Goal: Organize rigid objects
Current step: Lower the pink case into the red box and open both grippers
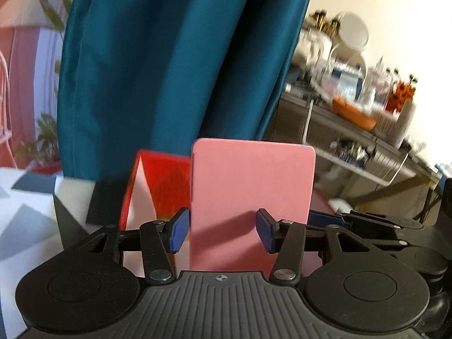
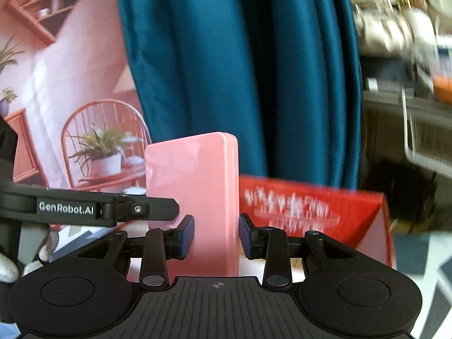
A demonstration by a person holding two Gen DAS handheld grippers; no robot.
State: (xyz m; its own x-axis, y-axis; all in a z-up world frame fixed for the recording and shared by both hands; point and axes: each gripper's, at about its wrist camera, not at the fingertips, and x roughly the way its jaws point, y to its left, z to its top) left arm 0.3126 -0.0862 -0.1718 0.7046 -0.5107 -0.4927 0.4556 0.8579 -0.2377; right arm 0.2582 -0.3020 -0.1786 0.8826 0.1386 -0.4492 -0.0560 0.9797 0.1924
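Note:
A pink flat box [image 1: 251, 186] stands upright, held up between both grippers. In the left wrist view my left gripper [image 1: 223, 230] is shut on it: the left pad sits at the box's left edge and the right pad lies against its broad face. My right gripper [image 2: 217, 236] grips the same pink box [image 2: 197, 186], its right pad on the narrow side and its left pad on the broad face. One finger of the left gripper [image 2: 113, 209] reaches in from the left. Behind the pink box lies a red carton [image 2: 310, 212] with white lettering.
A teal curtain [image 1: 169, 56] hangs close behind. At the right is a cluttered metal shelf [image 1: 353, 118] with an orange bowl, jars and a wire rack. A surface patterned with grey and white triangles [image 1: 25, 214] lies below. A white-gloved hand [image 2: 11, 268] holds the left gripper.

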